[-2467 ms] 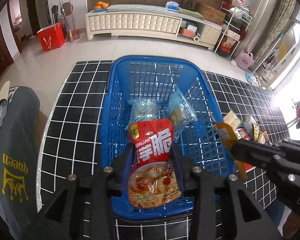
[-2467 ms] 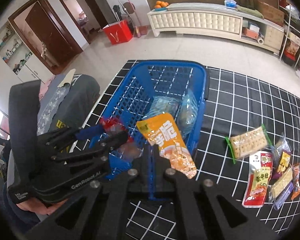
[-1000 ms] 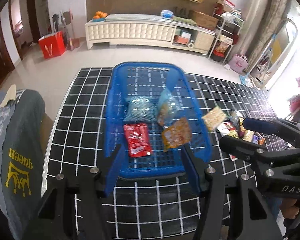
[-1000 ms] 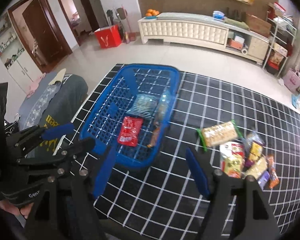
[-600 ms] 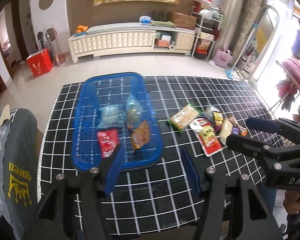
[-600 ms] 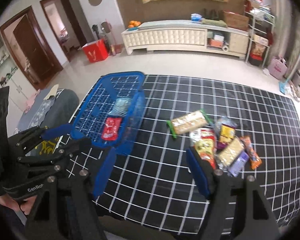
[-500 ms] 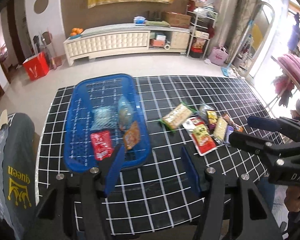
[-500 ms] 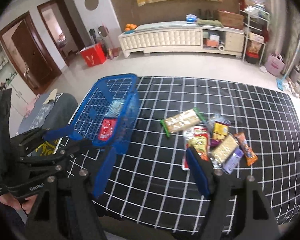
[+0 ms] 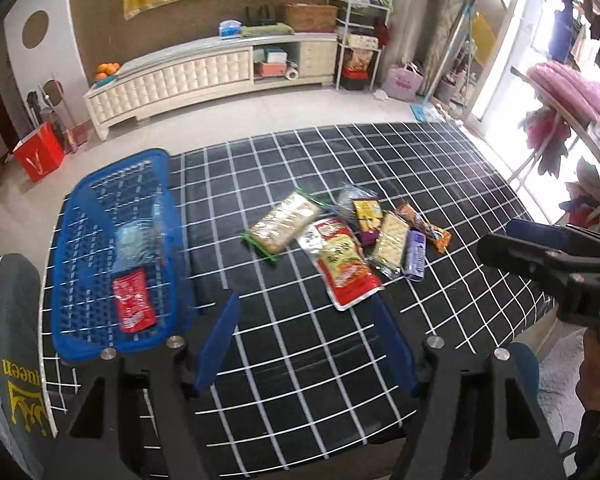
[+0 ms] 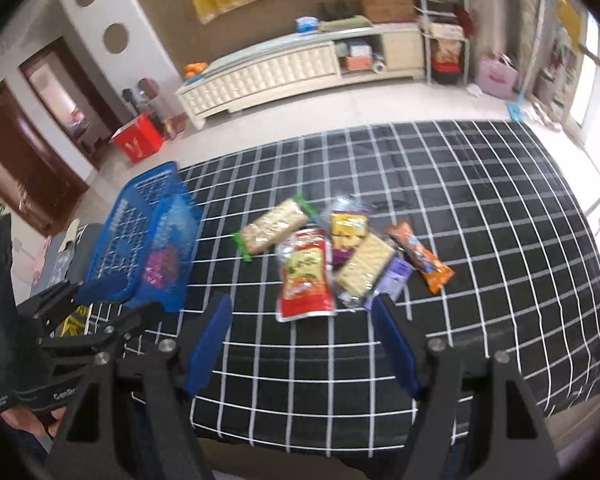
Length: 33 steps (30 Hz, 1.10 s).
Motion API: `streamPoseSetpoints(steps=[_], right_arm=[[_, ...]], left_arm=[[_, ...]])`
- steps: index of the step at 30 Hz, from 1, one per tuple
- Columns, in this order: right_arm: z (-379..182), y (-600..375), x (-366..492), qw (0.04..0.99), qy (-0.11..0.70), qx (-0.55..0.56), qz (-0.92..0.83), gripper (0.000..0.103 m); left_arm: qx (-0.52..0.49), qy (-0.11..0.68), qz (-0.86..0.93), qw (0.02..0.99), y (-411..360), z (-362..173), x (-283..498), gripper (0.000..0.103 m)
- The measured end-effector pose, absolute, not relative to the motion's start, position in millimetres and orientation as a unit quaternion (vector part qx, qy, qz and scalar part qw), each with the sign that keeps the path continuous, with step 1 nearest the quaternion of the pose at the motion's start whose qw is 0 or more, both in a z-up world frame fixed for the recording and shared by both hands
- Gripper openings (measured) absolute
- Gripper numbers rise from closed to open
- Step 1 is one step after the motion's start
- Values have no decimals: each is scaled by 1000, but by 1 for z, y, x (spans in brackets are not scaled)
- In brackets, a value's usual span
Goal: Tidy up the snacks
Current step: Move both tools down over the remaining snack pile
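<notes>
Two grippers: both over near edge of black grid-pattern table (image 9: 440, 168), pointing down at it.
Left gripper (image 9: 304, 344): jaws opening, nothing betw. blue fingers, no contact w/ any item.
Right gripper (image 10: 300, 340): jaws spread wide, empty; fingers apart from snacks.
Basket (image 9: 76, 208): blue plastic mesh, far-left part of table.
Basket contents: red packet (image 9: 134, 306) near end; clear packets (image 9: 134, 242) beyond it, blurred, count unclear.
Loose snack pile: mid-table, right of basket, well apart from it.
Pile, item 1: cracker pack w/ green ends (image 9: 282, 224), leftmost, lying flat at a slant.
Pile, item 2: large red pouch (image 9: 346, 266), nearest to grippers, just beyond the fingertips.
Pile, item 3: yellow-purple packet (image 9: 367, 216), far side of pouch.
Pile, item 4: clear cracker pack (image 9: 390, 246), right of pouch, touching it.
Pile, item 5: purple bar (image 9: 416, 256), beside cracker pack.
Pile, item 6: orange wrapper (image 9: 422, 226), rightmost.
Bkgd: white cabinet (image 9: 172, 80) at far wall, oranges (image 9: 107, 68) on top.
</notes>
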State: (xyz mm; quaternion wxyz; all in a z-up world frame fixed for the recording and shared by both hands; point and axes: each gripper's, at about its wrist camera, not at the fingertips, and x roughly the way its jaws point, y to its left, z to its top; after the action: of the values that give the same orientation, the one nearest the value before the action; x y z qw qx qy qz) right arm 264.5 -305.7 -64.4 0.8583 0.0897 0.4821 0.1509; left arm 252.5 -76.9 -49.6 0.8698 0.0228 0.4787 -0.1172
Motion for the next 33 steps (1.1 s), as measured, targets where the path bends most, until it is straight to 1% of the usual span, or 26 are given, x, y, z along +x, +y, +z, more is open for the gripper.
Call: streamPoseSetpoints(steps=[6, 8, 12, 18, 24, 29, 31, 33], right_arm=[[-95, -338, 282, 843, 508, 120, 125, 76], [-104, -343, 286, 840, 514, 122, 121, 76], [-127, -352, 301, 830, 530, 133, 117, 76], [-157, -350, 330, 817, 554, 119, 108, 76], [-175, -339, 360, 796, 572, 152, 132, 76], [-188, -327, 378, 775, 586, 182, 149, 67], [-199, -321, 383, 761, 599, 196, 151, 62], [-205, -318, 386, 756, 609, 198, 138, 61]], left_arm=[[35, 496, -126, 858, -109, -67, 267, 66], [40, 504, -130, 853, -119, -76, 273, 69], [50, 521, -132, 842, -133, -98, 286, 69], [52, 546, -132, 826, -141, -129, 309, 69], [23, 571, -121, 812, -134, -163, 337, 69], [7, 584, -106, 805, -123, -185, 361, 69], [4, 587, -103, 803, -118, -192, 368, 69], [3, 588, -101, 803, -113, -196, 372, 69]])
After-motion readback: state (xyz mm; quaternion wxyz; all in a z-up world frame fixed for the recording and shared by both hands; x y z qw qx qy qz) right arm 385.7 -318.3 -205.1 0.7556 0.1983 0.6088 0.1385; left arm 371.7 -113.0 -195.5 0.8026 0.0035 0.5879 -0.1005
